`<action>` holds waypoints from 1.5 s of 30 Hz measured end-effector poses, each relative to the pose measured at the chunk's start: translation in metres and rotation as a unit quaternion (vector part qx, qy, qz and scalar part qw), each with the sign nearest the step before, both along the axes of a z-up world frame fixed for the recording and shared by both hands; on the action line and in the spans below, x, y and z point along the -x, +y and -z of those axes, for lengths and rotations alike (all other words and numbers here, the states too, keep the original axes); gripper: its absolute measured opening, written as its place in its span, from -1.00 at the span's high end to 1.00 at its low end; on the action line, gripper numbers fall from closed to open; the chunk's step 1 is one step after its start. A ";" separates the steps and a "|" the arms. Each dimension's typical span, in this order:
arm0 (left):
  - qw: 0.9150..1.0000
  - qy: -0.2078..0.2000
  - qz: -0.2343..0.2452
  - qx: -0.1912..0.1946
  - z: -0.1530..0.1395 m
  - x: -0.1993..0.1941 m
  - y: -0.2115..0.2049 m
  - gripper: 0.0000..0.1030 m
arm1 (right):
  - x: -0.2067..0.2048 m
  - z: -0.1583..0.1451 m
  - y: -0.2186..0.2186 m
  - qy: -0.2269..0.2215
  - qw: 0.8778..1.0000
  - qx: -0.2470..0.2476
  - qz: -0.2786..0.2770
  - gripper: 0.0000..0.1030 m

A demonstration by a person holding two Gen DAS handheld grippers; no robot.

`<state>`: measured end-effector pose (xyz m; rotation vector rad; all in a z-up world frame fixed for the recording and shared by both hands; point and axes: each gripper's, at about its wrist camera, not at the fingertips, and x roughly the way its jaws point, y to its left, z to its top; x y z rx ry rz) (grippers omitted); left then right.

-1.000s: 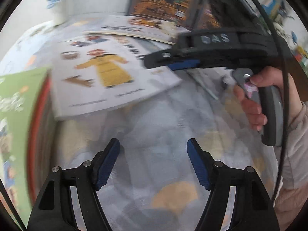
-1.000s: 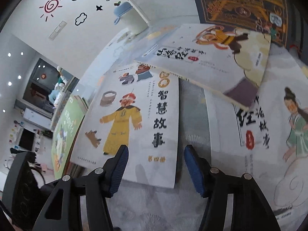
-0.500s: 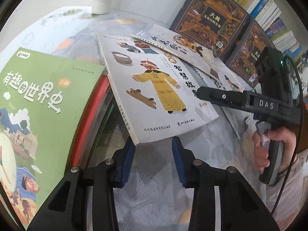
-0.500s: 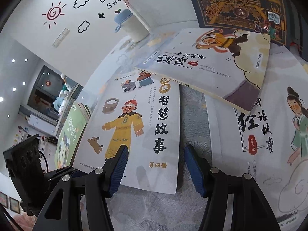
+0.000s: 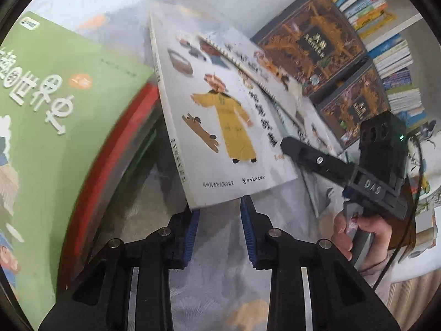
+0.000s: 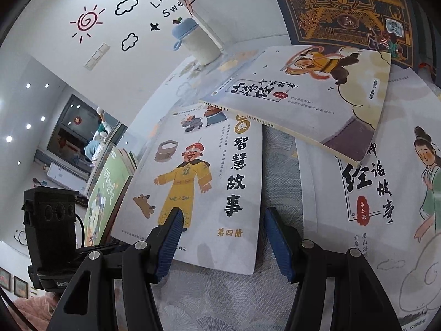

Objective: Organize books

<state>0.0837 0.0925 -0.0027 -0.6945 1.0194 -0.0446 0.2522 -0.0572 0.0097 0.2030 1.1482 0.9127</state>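
Books lie scattered on the patterned tablecloth (image 5: 220, 289), and the white book (image 5: 220, 127) with the yellow-robed figure fills the centre of the left wrist view. Its long axis runs from the lower centre of that frame up toward the upper left of centre, spine (image 5: 171, 127) on the frame's left side and bottom edge nearest the camera. In the right wrist view the same white book (image 6: 198, 187) sits centre-left, its title column reading top to bottom, its upper end tucked under a second white book (image 6: 303, 93) that lies tilted across it. A third white book (image 6: 386, 207) lies at the right of that frame, apart from the first with cloth between them. A green book (image 5: 55, 110) on a red-edged stack fills the left of the left wrist view, just beside the spine. Dark ornate books (image 5: 311, 41) stand at the upper right, before a bookshelf (image 5: 386, 27). The left gripper (image 5: 219, 234) has its jaws parted narrowly, the left pad at the book's near corner under the spine, the right pad just below the bottom edge; whether either pad touches the book is unclear. The right gripper (image 6: 222, 242) is spread wide, straddling the book's lower right corner, grasping nothing. Compared with half a second ago, the left gripper has come closer to the bottom edge, and the book now looms larger and blurred; the right gripper has edged forward over the cover.
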 end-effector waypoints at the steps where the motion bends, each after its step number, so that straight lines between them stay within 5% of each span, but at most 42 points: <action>1: 1.000 -0.001 -0.006 -0.005 -0.002 0.001 0.000 0.44 | 0.001 0.000 0.000 -0.002 1.000 -0.001 0.000 -0.15; 17: 0.998 -0.025 -0.053 0.028 -0.018 0.008 0.012 0.29 | 0.009 0.001 0.004 -0.031 1.000 -0.003 -0.006 -0.24; 24: 0.996 -0.042 -0.084 -0.005 -0.019 -0.002 0.018 0.67 | 0.011 0.001 0.004 -0.037 0.999 -0.003 -0.004 -0.21; 29: 0.996 -0.031 -0.039 -0.071 -0.016 -0.005 0.000 0.72 | 0.009 0.002 -0.003 -0.010 1.000 -0.003 0.024 0.08; 34: 0.991 -0.028 0.035 -0.126 -0.022 0.005 -0.022 0.70 | 0.024 -0.001 -0.013 0.006 1.000 0.008 0.028 0.08; 41: 0.976 -0.018 0.156 -0.150 -0.027 0.058 -0.053 0.65 | 0.101 -0.004 -0.044 0.033 0.999 0.023 0.025 0.08; 45: 0.971 -0.008 0.210 -0.119 -0.018 0.095 -0.060 0.63 | 0.165 -0.007 -0.069 0.050 0.998 0.032 0.027 0.08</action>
